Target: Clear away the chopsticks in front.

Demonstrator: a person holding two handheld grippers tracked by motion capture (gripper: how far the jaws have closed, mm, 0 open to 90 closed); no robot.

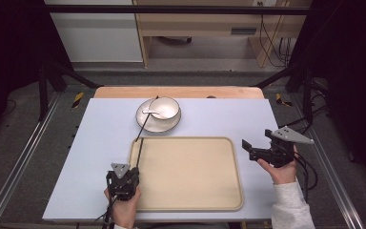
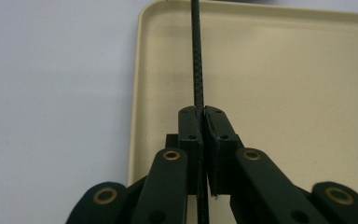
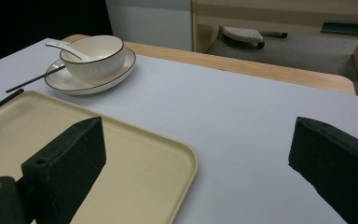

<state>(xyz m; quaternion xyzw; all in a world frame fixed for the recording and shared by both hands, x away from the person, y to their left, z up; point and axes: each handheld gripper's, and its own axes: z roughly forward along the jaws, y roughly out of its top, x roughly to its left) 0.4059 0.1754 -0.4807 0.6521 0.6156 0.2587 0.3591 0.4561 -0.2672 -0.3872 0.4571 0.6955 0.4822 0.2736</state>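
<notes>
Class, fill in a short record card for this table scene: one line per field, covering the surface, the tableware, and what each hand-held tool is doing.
surface: pale blue-grey table top with a wooden strip at its far edge
tray: beige tray, near centre, nothing resting on its floor
tableware: white bowl on a plate, far of the tray
spoon: white spoon lying in the bowl
loose chopstick: black chopstick leaning on the plate
left tool: shut on a second chopstick, above the tray's left edge
right tool: open, holding nothing, right of the tray

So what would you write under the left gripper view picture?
Left gripper pinching a thin black stick over the tan tray.
</notes>
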